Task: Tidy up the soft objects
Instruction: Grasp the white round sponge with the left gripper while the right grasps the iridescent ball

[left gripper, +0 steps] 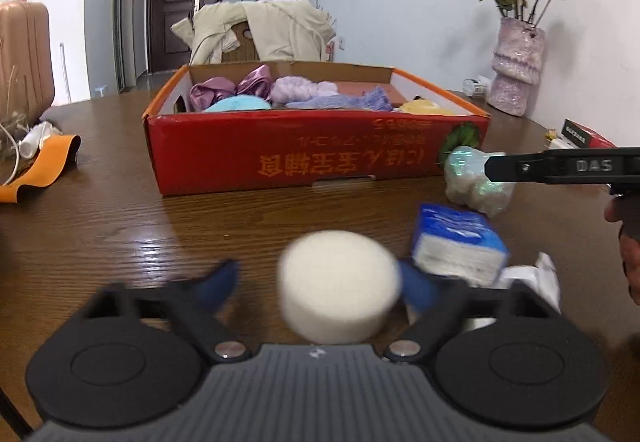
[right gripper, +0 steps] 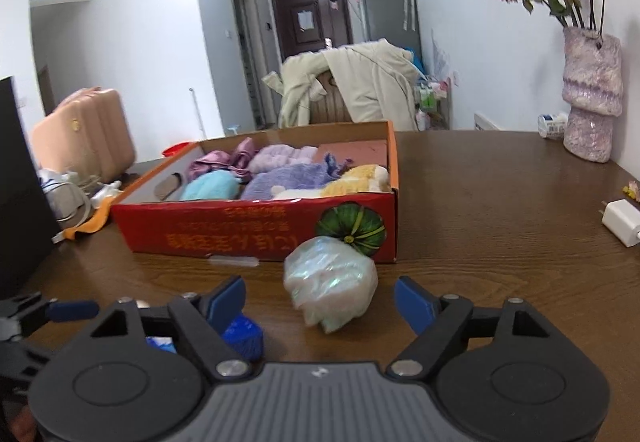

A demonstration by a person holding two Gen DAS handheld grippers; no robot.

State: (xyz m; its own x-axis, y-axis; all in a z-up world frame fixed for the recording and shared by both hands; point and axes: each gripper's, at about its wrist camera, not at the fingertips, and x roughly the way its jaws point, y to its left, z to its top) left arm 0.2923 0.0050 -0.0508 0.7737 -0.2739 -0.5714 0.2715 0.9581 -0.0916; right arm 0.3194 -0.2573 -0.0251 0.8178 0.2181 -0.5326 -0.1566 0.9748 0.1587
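The white round foam puck lies nearest to the left wrist camera, between the blue pads of the left tool; the right pad seems to touch it, the left pad stands apart, so the jaws are half wide and I judge they do not press it yet. The right tool is wide, and the shiny plastic-wrapped soft bundle sits between its pads, touching neither, just in front of the red cardboard box. To do this step well, I think each tool should centre on its object, close gently because both are soft, then lift clear over the near wall of the box. A blue tissue pack lies just beside the puck and could be caught by mistake. The box already holds purple, blue and yellow soft things. The brown wooden table also carries a pink textured vase with dried roses and a white charger. Behind are a chair with a beige coat, a pink suitcase and a dark door.
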